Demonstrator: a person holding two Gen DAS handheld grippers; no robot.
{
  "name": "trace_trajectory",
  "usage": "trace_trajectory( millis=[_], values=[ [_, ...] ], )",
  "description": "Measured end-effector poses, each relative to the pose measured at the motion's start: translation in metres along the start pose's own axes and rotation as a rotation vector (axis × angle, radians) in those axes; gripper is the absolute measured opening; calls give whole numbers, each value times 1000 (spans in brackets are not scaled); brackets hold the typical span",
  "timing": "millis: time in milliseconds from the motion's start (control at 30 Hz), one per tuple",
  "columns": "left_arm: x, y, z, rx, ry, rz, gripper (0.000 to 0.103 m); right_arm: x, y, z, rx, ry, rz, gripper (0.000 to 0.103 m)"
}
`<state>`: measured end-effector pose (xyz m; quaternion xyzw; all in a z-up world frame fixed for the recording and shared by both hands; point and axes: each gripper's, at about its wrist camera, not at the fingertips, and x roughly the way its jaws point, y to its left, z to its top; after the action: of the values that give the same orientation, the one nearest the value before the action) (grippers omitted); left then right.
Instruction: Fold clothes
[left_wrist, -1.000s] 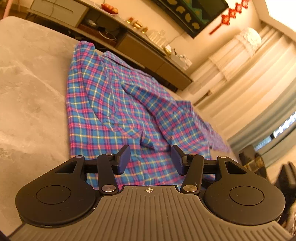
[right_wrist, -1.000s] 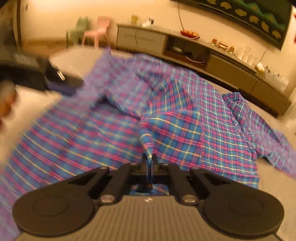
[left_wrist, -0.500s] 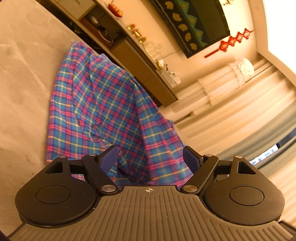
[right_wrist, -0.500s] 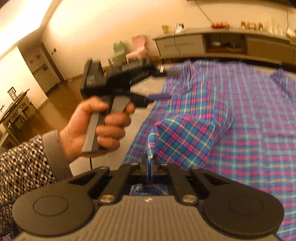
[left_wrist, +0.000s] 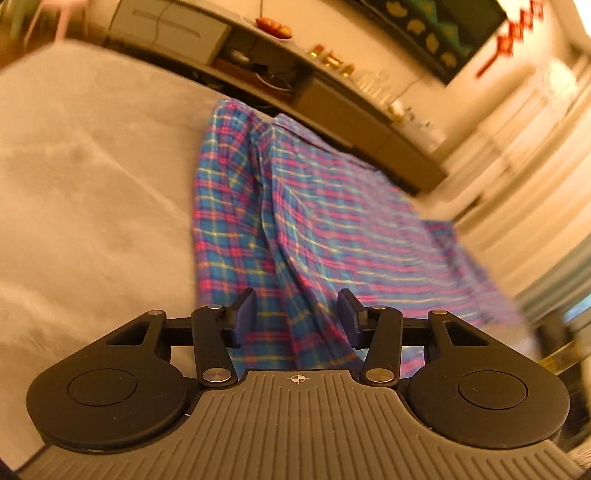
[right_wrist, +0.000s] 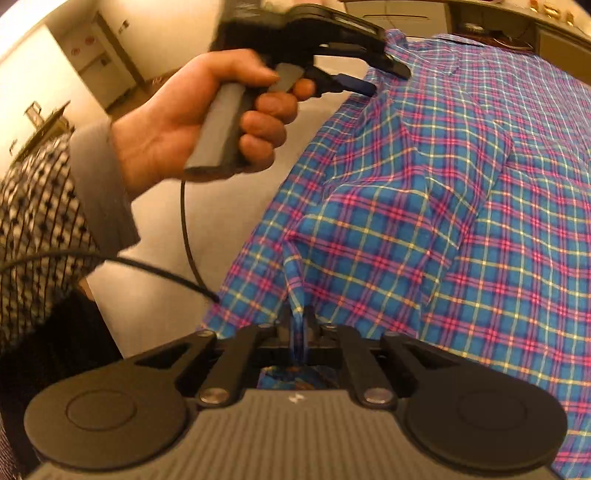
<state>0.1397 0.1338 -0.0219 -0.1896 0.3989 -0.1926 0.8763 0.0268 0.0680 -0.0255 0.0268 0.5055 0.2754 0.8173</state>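
Since the earlier frame the right gripper (right_wrist: 298, 325) has dragged the plaid shirt's (right_wrist: 461, 206) fold left; its jaws are opening, cloth between them. Left gripper (left_wrist: 297, 314) is half-wide, closing over the near hem, nothing pinched. Shirt lies on the grey table (left_wrist: 92, 177). Risk: an early release lets the fold slump.

Right gripper (right_wrist: 299, 325): black linkage arms, silver pivot screws, ribbed grey body. Left hand (right_wrist: 192, 118): grey cuff (right_wrist: 99, 184), black-and-white patterned sleeve (right_wrist: 33, 221), black cable (right_wrist: 184, 236) trailing.
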Motion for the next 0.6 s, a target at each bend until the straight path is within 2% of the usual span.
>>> trace_trajectory(
  millis=[33,67,100,200,267,300,367,467,500,567,600],
  values=[
    [2,-5,0,35,-1,43,39,-5,3,0,-25,11,-4,21],
    [3,-9,0,67,-3,82,39,-16,7,1,-56,0,-4,26],
    [4,-10,-1,79,-7,101,39,-31,10,5,-73,-37,5,34],
    [-3,-15,0,104,-43,126,39,-76,11,23,-89,-174,21,37],
    [-12,-19,-1,115,-84,133,39,-87,3,38,-85,-250,-20,36],
    [-17,-20,-1,117,-111,135,39,-83,-5,44,-72,-259,-50,37],
    [-26,-24,-1,129,-155,118,39,-56,-22,52,-38,-222,-115,31],
    [-19,-33,-6,222,-99,98,39,-5,-24,37,-69,-118,-173,29],
    [-11,-36,-9,267,-64,115,39,6,-19,27,-97,-91,-189,30],
    [5,-35,-17,342,-5,180,39,6,-4,8,-188,-109,-242,31],
    [10,-34,-21,375,-5,203,39,4,3,0,-224,-104,-262,31]
  ],
)
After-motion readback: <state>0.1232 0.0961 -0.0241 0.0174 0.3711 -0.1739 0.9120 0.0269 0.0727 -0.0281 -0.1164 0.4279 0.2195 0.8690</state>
